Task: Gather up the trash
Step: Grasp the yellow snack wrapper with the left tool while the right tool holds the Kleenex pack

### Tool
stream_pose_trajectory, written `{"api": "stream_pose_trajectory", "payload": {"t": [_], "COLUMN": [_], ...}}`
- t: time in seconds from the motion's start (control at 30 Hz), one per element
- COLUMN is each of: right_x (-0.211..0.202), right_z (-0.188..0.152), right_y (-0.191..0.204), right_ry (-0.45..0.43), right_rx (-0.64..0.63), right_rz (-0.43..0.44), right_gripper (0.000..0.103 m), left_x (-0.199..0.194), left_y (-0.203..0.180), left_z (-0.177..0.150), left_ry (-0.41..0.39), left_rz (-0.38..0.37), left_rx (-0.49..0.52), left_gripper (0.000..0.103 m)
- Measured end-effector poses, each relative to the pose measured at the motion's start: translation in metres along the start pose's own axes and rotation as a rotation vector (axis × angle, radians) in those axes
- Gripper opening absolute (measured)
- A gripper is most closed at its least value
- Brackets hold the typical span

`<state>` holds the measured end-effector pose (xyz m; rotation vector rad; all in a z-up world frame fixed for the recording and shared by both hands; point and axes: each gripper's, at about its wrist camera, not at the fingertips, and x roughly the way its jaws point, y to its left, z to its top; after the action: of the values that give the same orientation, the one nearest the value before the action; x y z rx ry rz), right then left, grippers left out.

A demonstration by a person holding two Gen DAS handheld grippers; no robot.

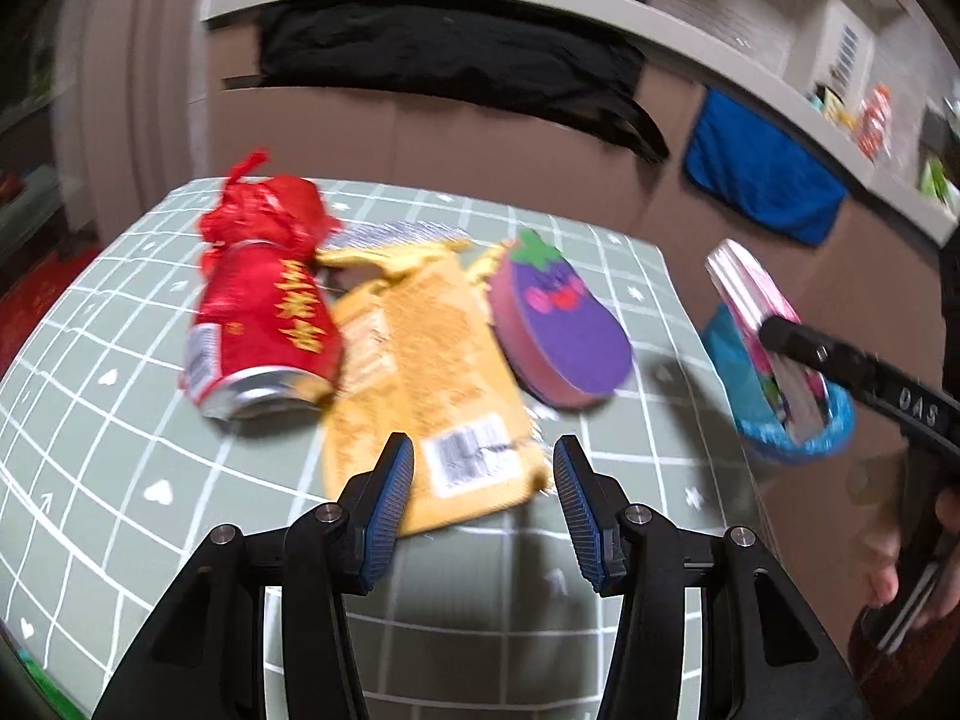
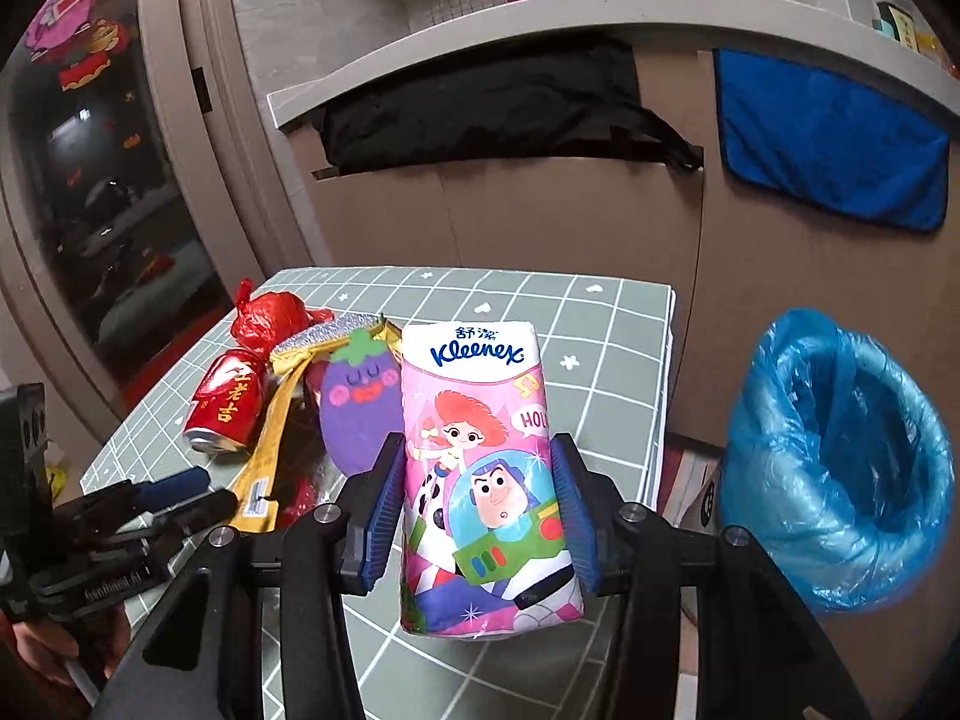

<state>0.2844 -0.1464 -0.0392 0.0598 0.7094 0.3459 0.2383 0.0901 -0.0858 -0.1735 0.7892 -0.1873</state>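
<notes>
My right gripper (image 2: 477, 510) is shut on a pink Kleenex tissue pack (image 2: 483, 468) and holds it above the table's right part; in the left wrist view the pack (image 1: 750, 294) hangs over the bin. My left gripper (image 1: 483, 504) is open and empty, just above the near end of a yellow snack wrapper (image 1: 426, 378). A red drink can (image 1: 264, 330) lies to the wrapper's left, with a crumpled red wrapper (image 1: 270, 210) behind it. A purple eggplant-shaped sponge (image 1: 558, 324) lies to the right. The bin with a blue liner (image 2: 840, 456) stands right of the table.
The table has a green grid mat (image 1: 120, 420). Behind it is a brown cabinet with a black cloth (image 2: 492, 102) and a blue towel (image 2: 834, 144) hung over it. A silver-and-gold packet (image 2: 324, 336) lies by the can.
</notes>
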Motion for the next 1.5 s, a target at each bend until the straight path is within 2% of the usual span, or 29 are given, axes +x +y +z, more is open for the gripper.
{"api": "stream_pose_trajectory", "payload": {"t": [0.13,0.3,0.33,0.4,0.43,0.53,0.57,0.63,0.87,0.97,1.1,1.13,1.2,1.37,1.5], "right_x": [-0.002,-0.004,-0.004,-0.004,-0.003,0.0,0.001,0.004,0.006,0.003,-0.001,-0.001,-0.003,-0.004,0.002], "right_z": [-0.004,-0.007,-0.007,-0.007,-0.008,-0.009,-0.009,-0.01,-0.011,-0.012,-0.015,-0.015,-0.016,-0.015,-0.016], "right_y": [-0.004,-0.005,-0.005,-0.005,-0.006,-0.009,-0.009,-0.009,-0.009,-0.01,-0.012,-0.012,-0.013,-0.011,-0.006], "right_ry": [0.002,-0.001,-0.003,-0.005,-0.005,0.001,0.005,0.013,0.014,0.012,0.014,0.016,0.015,0.008,0.022], "right_rx": [0.01,0.014,0.01,0.008,0.011,0.018,0.021,0.021,0.026,0.024,0.023,0.025,0.026,0.025,0.025], "right_rz": [0.0,0.001,-0.003,-0.008,-0.007,-0.004,-0.001,0.002,-0.002,-0.007,-0.018,-0.018,-0.018,-0.017,0.004], "right_gripper": [0.045,0.045,0.045,0.045,0.045,0.045,0.045,0.045,0.045,0.045,0.045,0.045,0.045,0.045,0.045], "left_x": [0.005,0.004,0.008,0.018,0.026,0.036,0.036,0.031,0.021,0.023,0.035,0.04,0.04,0.012,0.017], "left_y": [-0.003,-0.001,0.003,0.018,0.031,0.05,0.051,0.046,-0.01,-0.023,-0.026,-0.021,-0.008,0.038,0.06], "left_z": [0.012,0.048,0.057,0.069,0.073,0.07,0.067,0.057,0.015,0.004,-0.001,0.001,0.007,0.021,0.029], "left_ry": [-0.001,-0.125,-0.125,-0.069,-0.023,0.044,0.049,0.046,-0.001,-0.021,-0.037,-0.011,-0.014,-0.149,-0.135], "left_rz": [-0.012,0.069,0.072,-0.001,-0.067,-0.108,-0.106,-0.084,0.078,0.123,0.27,0.284,0.273,0.263,0.248], "left_rx": [-0.055,-0.043,-0.048,-0.133,-0.218,-0.353,-0.365,-0.344,-0.078,-0.03,0.059,0.066,0.036,-0.071,-0.087], "left_gripper": [0.05,0.05,0.05,0.05,0.05,0.049,0.049,0.049,0.049,0.049,0.049,0.048,0.044,0.044,0.04]}}
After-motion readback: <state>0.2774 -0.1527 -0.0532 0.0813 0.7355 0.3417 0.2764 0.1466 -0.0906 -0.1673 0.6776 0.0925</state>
